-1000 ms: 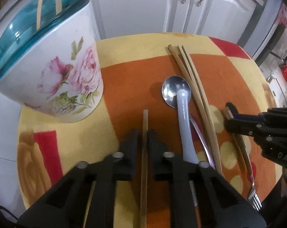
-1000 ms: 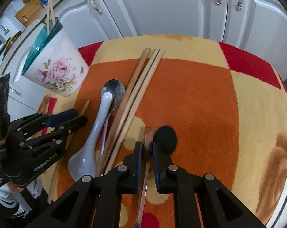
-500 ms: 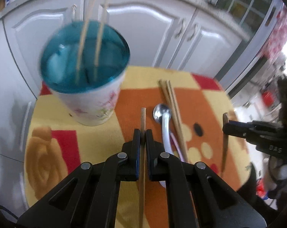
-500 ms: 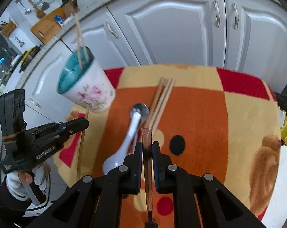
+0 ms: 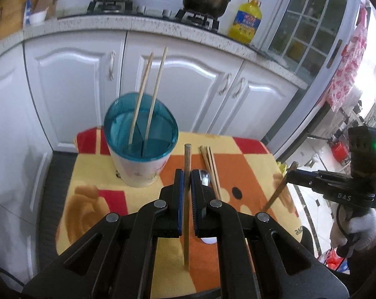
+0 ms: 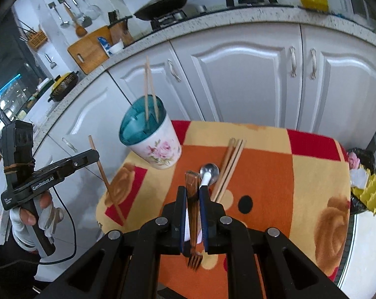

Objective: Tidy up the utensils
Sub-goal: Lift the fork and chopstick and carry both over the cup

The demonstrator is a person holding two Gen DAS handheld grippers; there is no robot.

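Observation:
My left gripper [image 5: 185, 174] is shut on a wooden chopstick [image 5: 187, 199] and holds it upright, well above the table and right of the floral utensil cup [image 5: 140, 149]. Two chopsticks [image 5: 148, 97] stand in the cup. My right gripper [image 6: 192, 191] is shut on a fork [image 6: 193, 224] with a brown handle, tines hanging down, high above the table. A spoon [image 6: 209, 172] and a bundle of chopsticks [image 6: 229, 164] lie on the cloth. In the right wrist view the left gripper [image 6: 93, 153] holds its chopstick [image 6: 105, 179] left of the cup [image 6: 153, 139].
The small table has an orange, yellow and red cloth [image 6: 275, 174]. White kitchen cabinets [image 6: 237, 74] stand behind it, with a counter and stove on top. A bin with yellow egg trays [image 6: 369, 189] sits to the right of the table.
Both grippers have lifted their utensils off the cloth and risen high above the table. The chopstick and the fork now hang in the air.

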